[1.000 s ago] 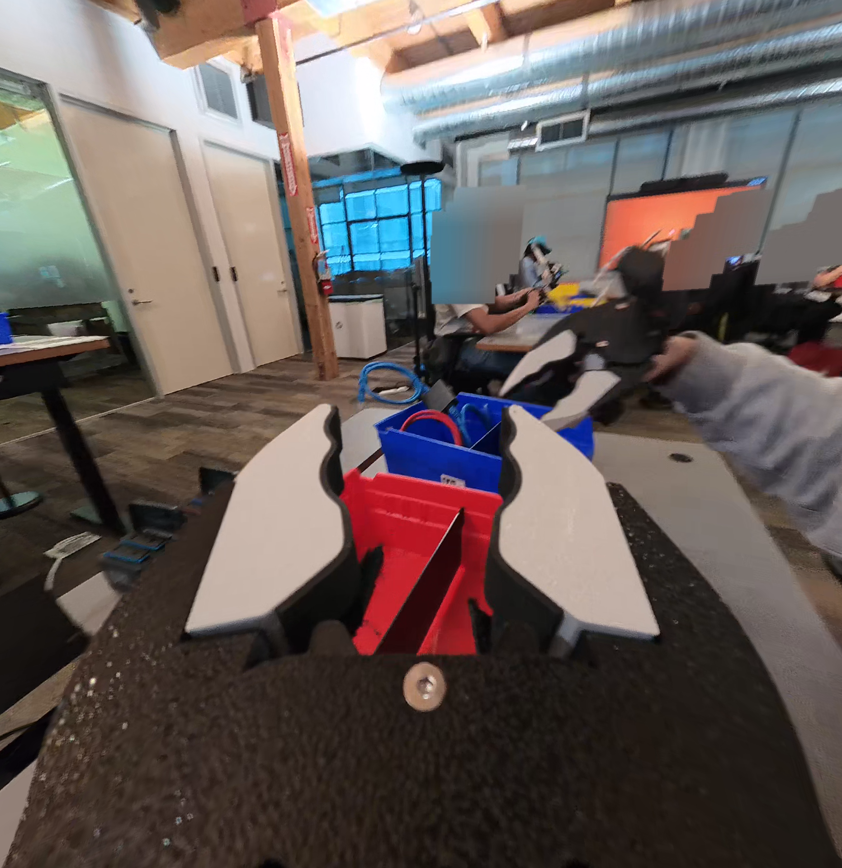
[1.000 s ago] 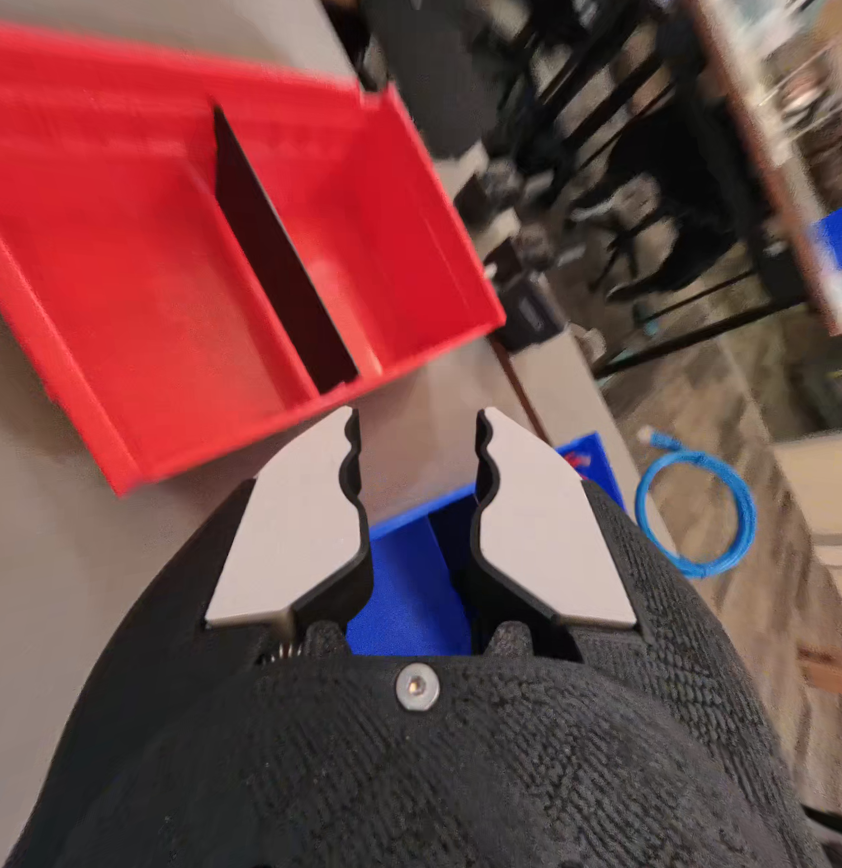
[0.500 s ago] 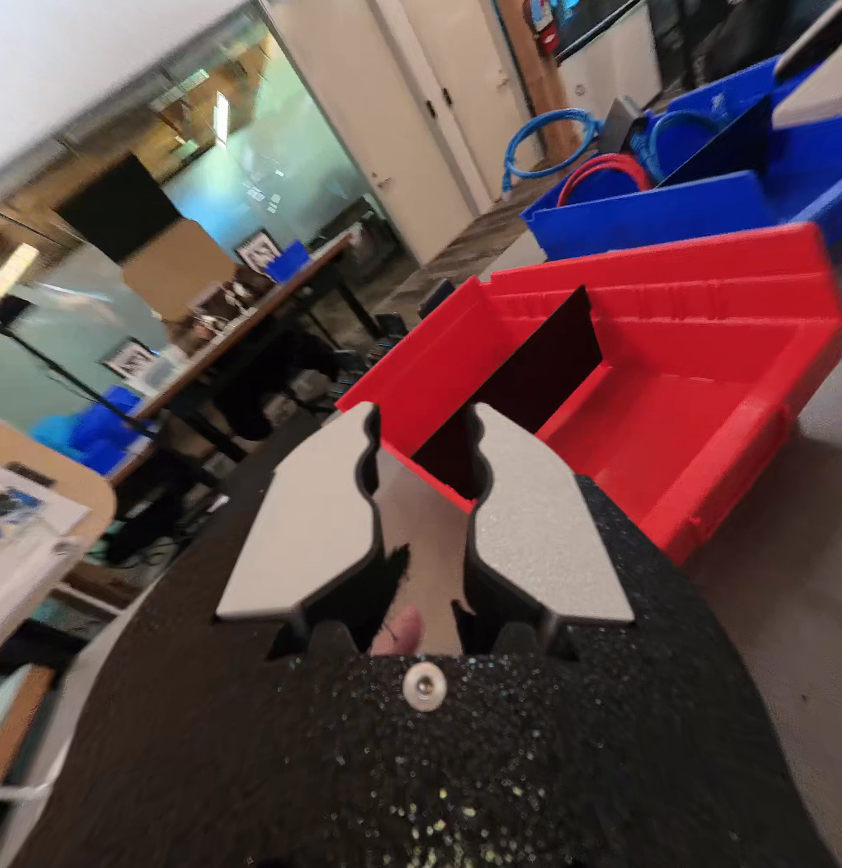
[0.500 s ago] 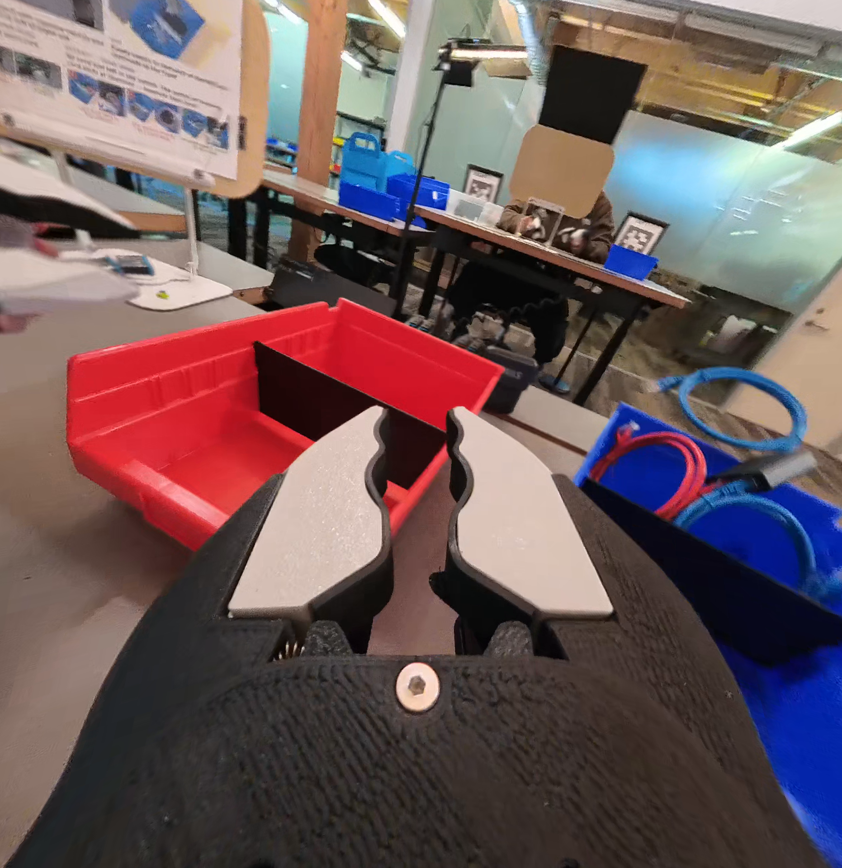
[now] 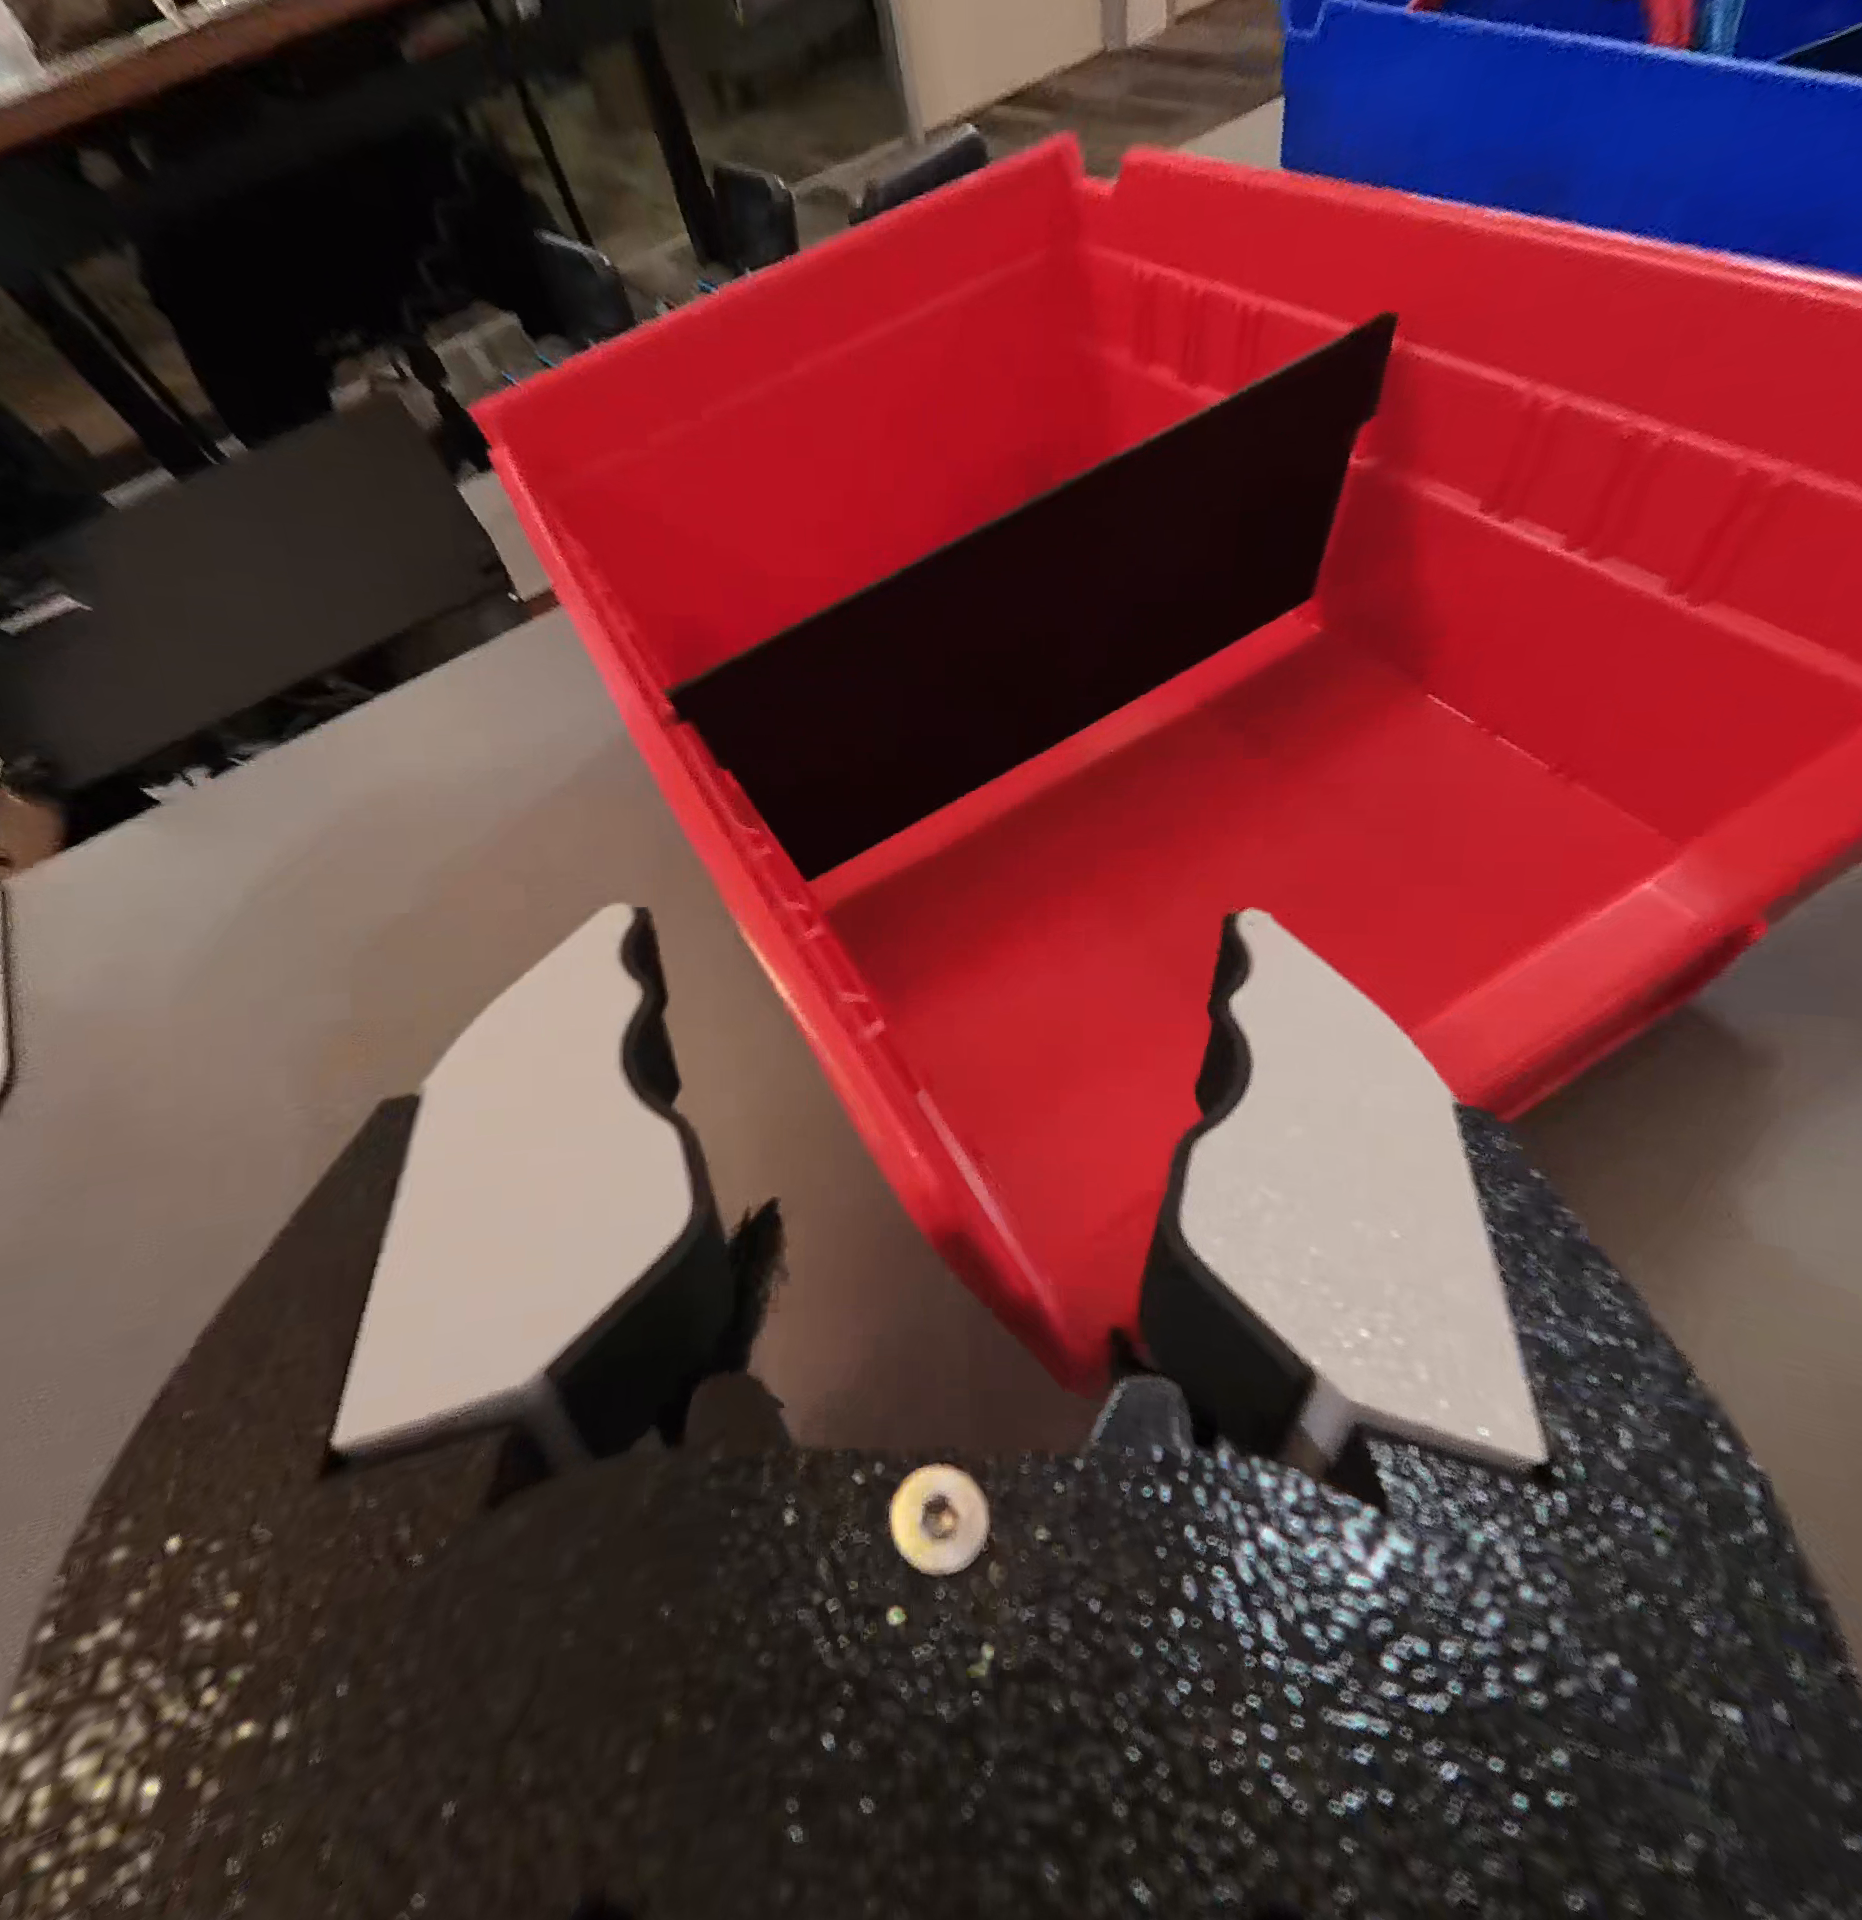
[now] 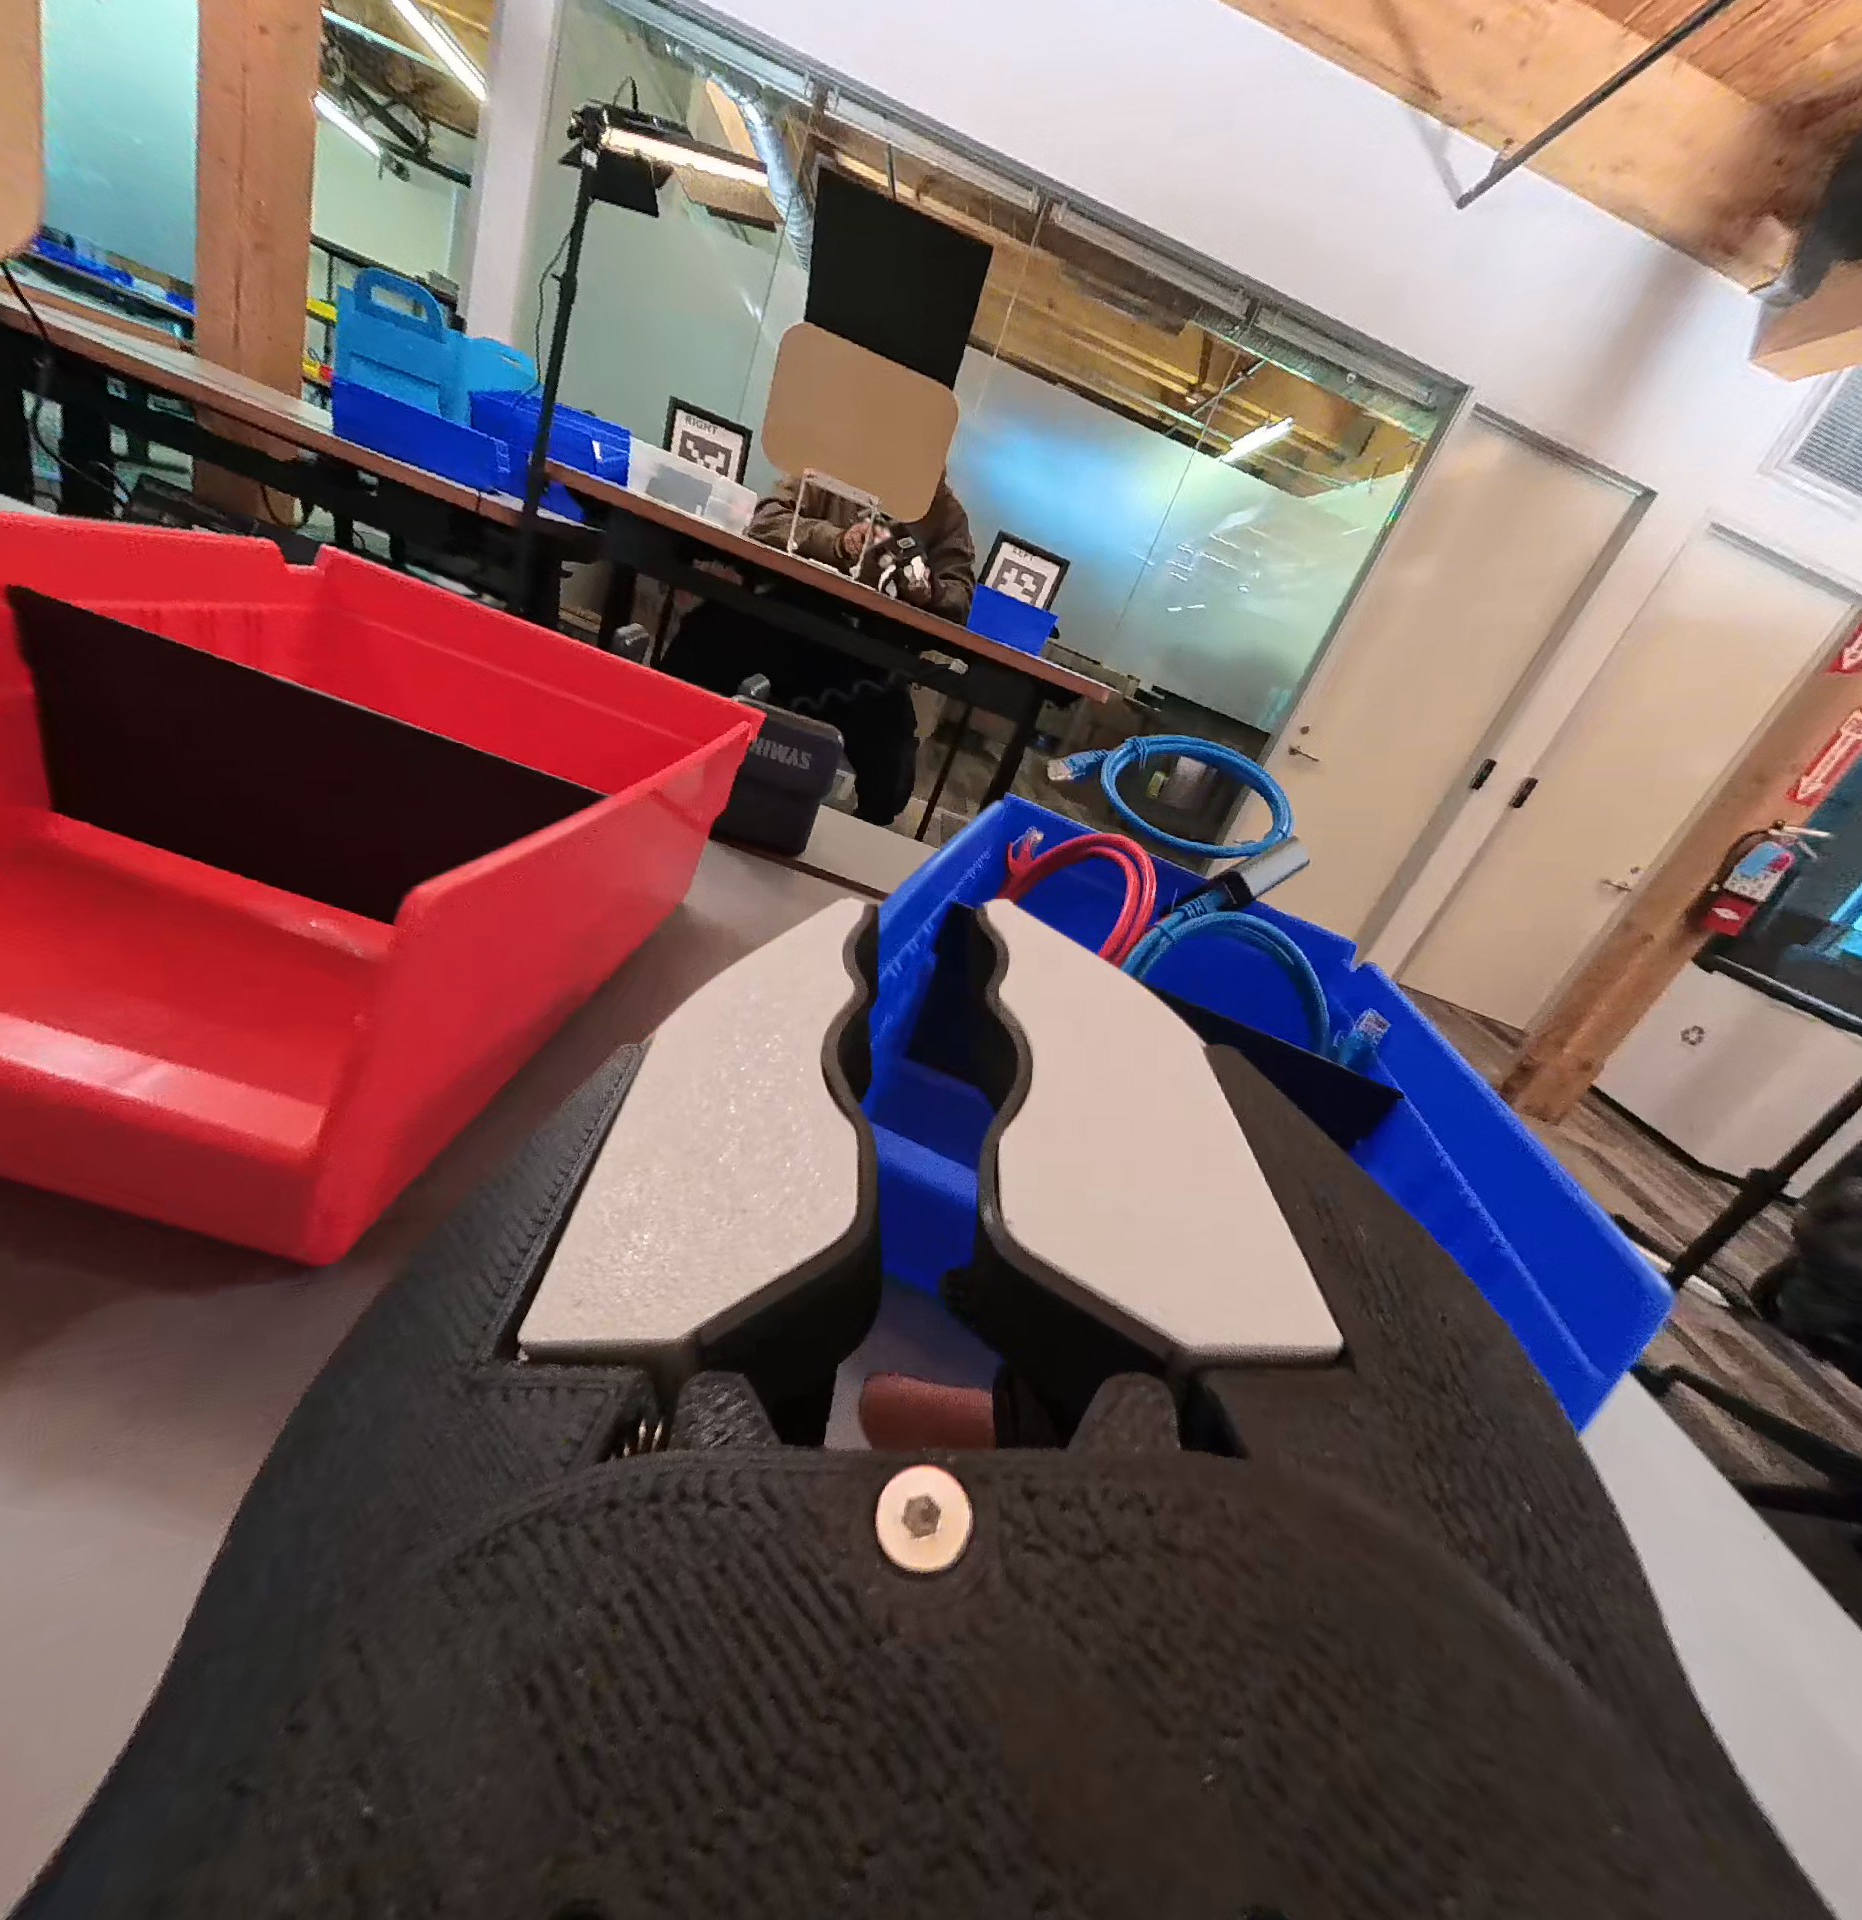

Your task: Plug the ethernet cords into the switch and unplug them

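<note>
Left gripper (image 5: pixel 932 935) found spread wide, straddling near side wall of empty red bin (image 5: pixel 1529 436), nothing pinched. Right gripper (image 6: pixel 925 914) found nearly pressed together, empty, low over grey table (image 6: pixel 127 1403), aimed at blue bin (image 6: pixel 1478 1174). Black divider (image 5: pixel 1010 623) splitting red bin; red cable (image 6: pixel 1103 873) and blue cable (image 6: pixel 1259 956) coiled in blue bin.

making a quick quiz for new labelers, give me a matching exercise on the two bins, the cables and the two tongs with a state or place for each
Things:
1. red bin
2. red cable
3. left tongs
4. right tongs

States or places:
A. open wide, straddling a red wall
B. coiled in the blue bin
C. empty, split by a black divider
D. narrow gap, nothing between the fingers

Pairs: 1-C, 2-B, 3-A, 4-D
</note>
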